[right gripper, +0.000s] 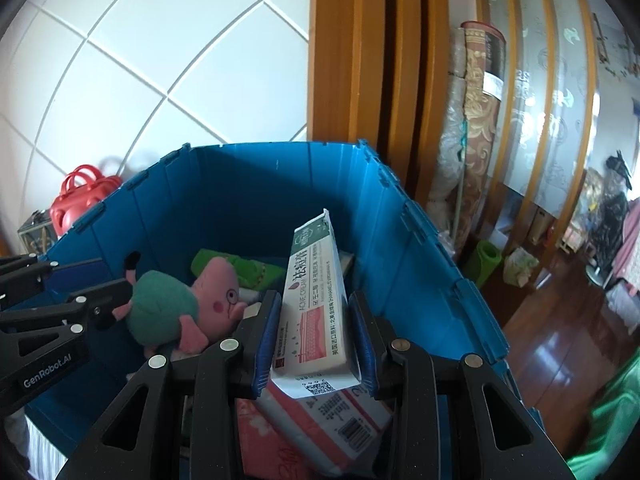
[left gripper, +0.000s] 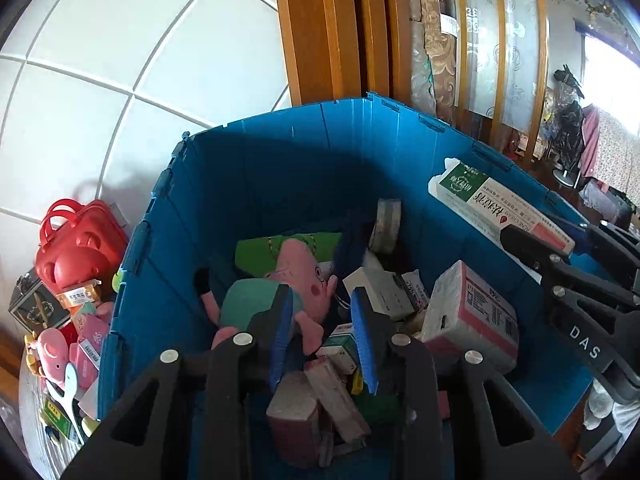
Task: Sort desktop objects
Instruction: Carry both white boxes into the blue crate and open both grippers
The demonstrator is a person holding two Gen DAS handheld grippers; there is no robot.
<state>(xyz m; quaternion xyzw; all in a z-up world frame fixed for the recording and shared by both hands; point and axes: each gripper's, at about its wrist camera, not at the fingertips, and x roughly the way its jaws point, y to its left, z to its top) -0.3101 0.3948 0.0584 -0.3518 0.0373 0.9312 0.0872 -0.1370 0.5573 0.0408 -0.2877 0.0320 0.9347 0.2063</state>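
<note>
A blue plastic crate (left gripper: 280, 184) (right gripper: 256, 184) holds a pink pig plush (left gripper: 296, 280) (right gripper: 188, 304), tissue packs (left gripper: 468, 316) and small boxes. My right gripper (right gripper: 314, 340) is shut on a long white-green acne cream box (right gripper: 312, 308), held over the crate; the box also shows in the left wrist view (left gripper: 492, 204). My left gripper (left gripper: 324, 340) is open and empty, hovering over the plush inside the crate.
A red toy case (left gripper: 76, 248) (right gripper: 84, 196), pink toys (left gripper: 52, 352) and small boxes lie left of the crate. A tiled wall is behind. A wooden door frame (right gripper: 360, 60) and a rolled carpet (right gripper: 472, 120) stand to the right.
</note>
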